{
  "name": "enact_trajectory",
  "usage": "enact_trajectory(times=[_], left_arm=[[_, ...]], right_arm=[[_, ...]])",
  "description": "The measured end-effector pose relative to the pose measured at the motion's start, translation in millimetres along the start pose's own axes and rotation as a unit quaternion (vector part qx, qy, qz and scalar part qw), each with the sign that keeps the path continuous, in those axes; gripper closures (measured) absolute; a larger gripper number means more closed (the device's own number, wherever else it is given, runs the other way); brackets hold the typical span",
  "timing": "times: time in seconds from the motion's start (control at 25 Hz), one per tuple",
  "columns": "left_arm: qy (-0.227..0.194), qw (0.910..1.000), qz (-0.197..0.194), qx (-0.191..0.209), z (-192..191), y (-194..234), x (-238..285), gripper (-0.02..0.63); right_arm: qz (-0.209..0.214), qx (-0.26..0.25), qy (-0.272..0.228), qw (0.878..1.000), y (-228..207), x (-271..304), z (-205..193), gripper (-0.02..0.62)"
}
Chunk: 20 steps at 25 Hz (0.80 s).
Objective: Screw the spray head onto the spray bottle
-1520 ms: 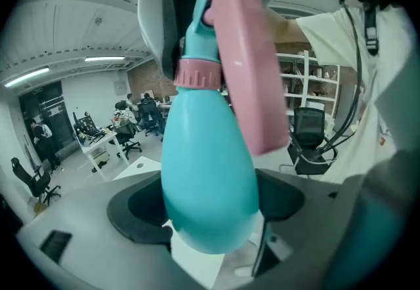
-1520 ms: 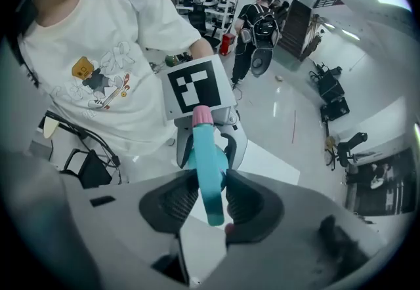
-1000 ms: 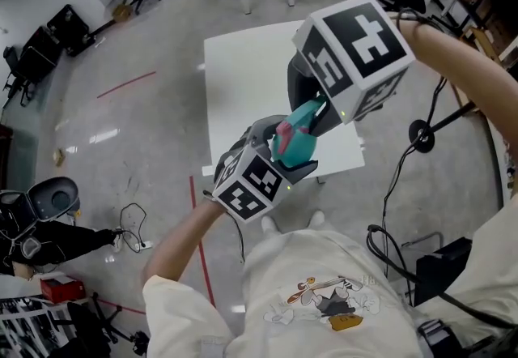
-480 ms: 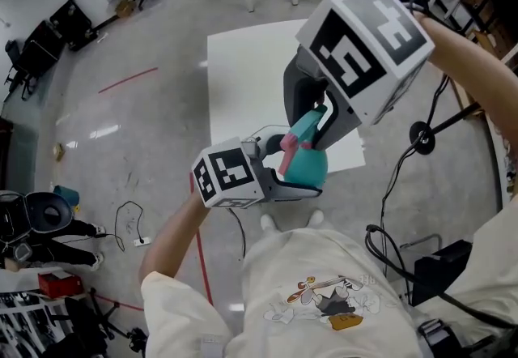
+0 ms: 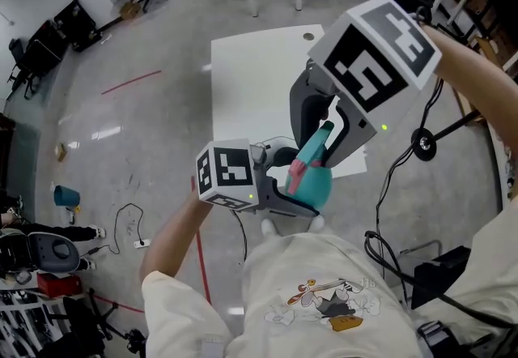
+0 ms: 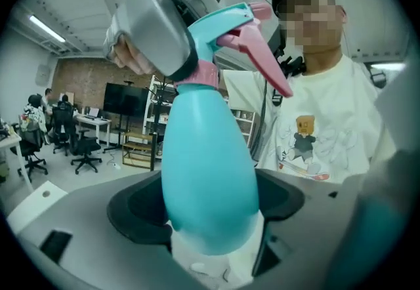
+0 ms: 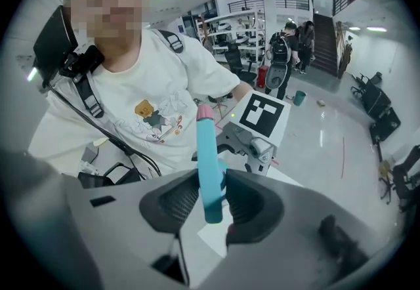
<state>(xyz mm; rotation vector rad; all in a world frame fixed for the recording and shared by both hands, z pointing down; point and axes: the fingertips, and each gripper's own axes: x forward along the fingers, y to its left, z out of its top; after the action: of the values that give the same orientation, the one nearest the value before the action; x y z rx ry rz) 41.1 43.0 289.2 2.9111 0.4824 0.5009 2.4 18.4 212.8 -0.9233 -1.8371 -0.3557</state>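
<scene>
The spray bottle is hanging in the air off the near edge of the white table, with nothing under it. The left gripper is clamping its rounded lower body, jaws pressing on both sides. The plastic is looking light, smooth and slightly squeezable, so the low, firmer part is serving best as a hold. The spray head is sitting on the neck, perhaps only partly threaded. The right gripper is pinching its narrow top, jaws half closed.
</scene>
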Motion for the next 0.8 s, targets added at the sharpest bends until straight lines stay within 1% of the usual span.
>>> enact_trajectory(times=[0.08, 0.2, 0.32, 0.44, 0.48, 0.52, 0.56, 0.68, 0.8], left_arm=[[0.0, 0.9999, 0.007, 0.015, 3.1, 0.2, -3.8, 0.201], [-0.004, 0.9994, -0.017, 0.029, 8.1, -7.0, -7.0, 0.201], [-0.018, 0.9972, -0.067, 0.027, 17.5, -21.2, -13.7, 0.201], [-0.04, 0.9906, -0.13, 0.01, 32.4, -34.6, -21.8, 0.201], [-0.046, 0.9888, -0.142, 0.008, 36.4, -36.5, -22.5, 0.201], [-0.048, 0.9885, -0.143, 0.009, 39.1, -36.5, -21.8, 0.201], [-0.048, 0.9895, -0.136, 0.013, 40.7, -34.9, -20.7, 0.201], [-0.045, 0.9947, -0.089, 0.027, 43.7, -29.6, -22.2, 0.201], [-0.031, 0.998, -0.041, 0.035, 44.1, -24.1, -26.1, 0.2]], right_arm=[[-0.003, -0.003, -0.014, 1.0, 0.3, -4.1, 4.9, 0.465], [0.0, -0.012, -0.029, 1.0, 2.6, -8.1, 12.8, 0.465], [0.011, -0.023, -0.049, 0.998, 4.3, -15.7, 24.4, 0.465], [0.026, -0.032, -0.077, 0.996, 5.6, -28.6, 33.8, 0.465], [0.031, -0.035, -0.085, 0.995, 6.4, -31.7, 34.9, 0.465], [0.035, -0.037, -0.091, 0.995, 7.4, -33.5, 34.8, 0.465], [0.037, -0.039, -0.094, 0.994, 8.0, -34.6, 34.3, 0.465], [0.035, -0.036, -0.104, 0.993, 7.5, -38.7, 37.6, 0.465], [0.02, -0.027, -0.118, 0.992, 4.5, -42.2, 43.0, 0.465]])
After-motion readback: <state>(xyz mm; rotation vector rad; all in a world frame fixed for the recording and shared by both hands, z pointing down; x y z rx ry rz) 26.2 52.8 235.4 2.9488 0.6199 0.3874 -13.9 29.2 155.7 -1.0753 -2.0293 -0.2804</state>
